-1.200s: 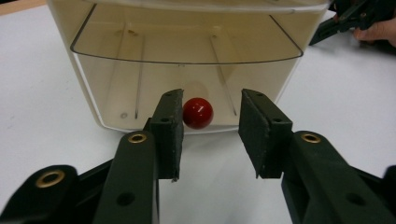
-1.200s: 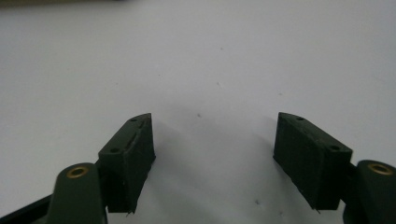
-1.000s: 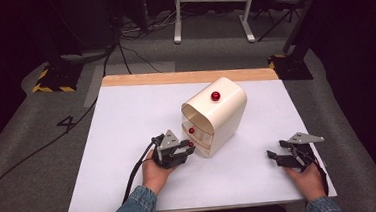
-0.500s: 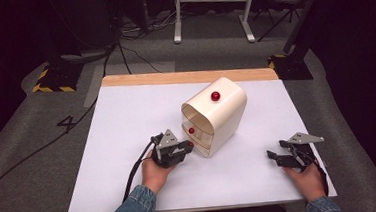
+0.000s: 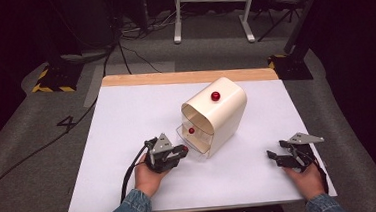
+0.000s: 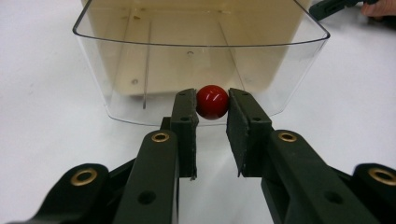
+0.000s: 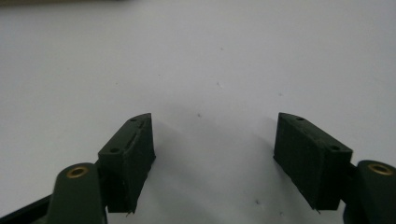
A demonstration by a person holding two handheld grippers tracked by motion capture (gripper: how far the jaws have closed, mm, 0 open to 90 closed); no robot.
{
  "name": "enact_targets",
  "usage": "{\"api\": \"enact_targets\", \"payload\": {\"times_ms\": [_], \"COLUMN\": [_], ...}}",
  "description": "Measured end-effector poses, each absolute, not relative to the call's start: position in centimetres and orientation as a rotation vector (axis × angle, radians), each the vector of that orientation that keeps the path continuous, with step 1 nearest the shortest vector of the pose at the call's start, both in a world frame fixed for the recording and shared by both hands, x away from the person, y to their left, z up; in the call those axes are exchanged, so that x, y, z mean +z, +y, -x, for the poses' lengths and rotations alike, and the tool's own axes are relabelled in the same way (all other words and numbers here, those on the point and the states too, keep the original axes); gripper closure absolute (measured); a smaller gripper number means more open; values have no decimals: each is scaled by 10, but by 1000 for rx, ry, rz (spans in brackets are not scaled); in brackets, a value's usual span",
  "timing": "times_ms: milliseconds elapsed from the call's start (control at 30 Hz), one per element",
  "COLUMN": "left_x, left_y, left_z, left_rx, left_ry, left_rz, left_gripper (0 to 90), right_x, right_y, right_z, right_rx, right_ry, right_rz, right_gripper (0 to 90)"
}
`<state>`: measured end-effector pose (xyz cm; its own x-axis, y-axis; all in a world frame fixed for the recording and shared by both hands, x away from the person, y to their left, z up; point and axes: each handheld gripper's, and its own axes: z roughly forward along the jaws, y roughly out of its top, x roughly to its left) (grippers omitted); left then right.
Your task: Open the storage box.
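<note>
A cream rounded cabinet (image 5: 224,111) stands mid-table with a red knob (image 5: 215,95) on top. Its lower clear drawer (image 6: 201,56) is pulled out toward me. My left gripper (image 6: 212,109) is shut on that drawer's red knob (image 6: 212,101), one pad on each side. In the high view the left gripper (image 5: 183,150) sits at the drawer front (image 5: 199,145), just left of the cabinet. A second red knob (image 5: 191,131) shows on the drawer above. My right gripper (image 5: 279,158) rests on the white table at the right, open (image 7: 215,154) with nothing between its jaws.
The white tabletop (image 5: 127,120) has a wooden far edge (image 5: 189,77). A black cable (image 5: 129,175) trails from the left gripper toward the front edge. Beyond the table lie grey floor, cables and a white stand (image 5: 212,14).
My left gripper has drawn back slightly toward me with the knob, and the lower drawer has slid a little farther out. The right gripper has stayed put.
</note>
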<state>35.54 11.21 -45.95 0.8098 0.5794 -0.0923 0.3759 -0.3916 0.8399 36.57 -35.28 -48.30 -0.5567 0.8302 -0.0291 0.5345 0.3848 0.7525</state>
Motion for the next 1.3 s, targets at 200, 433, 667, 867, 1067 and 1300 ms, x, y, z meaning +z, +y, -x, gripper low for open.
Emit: {"api": "enact_targets", "payload": {"times_ms": [200,433,667,867,1067,1300], "left_x": [-459,-458,-457,-459,-459,-462], "left_y": [123,135,147,156,161,168], "left_z": [-344,-330,-317,-308,-302,-299], "left_rx": [269,276,280,275,271,258], "left_ry": [718,740,755,773,782,797], "left_rz": [-2020,-2007,-2005,-2012,-2012,-2017], "left_gripper": [734,735,736,736,735,735], "right_x": [-483,-483,-483,-483,-483,-483], "right_y": [-353,-353,-353,-354,-354,-354], "right_z": [-366,-366,-366,-367,-367,-367], "right_rx": [998,1001,1004,1007,1008,1008], "right_ry": [2246,2247,2249,2251,2251,2251], "right_rz": [-1178,-1182,-1188,-1192,-1193,-1193], "right_gripper": [288,288,288,288,288,288]}}
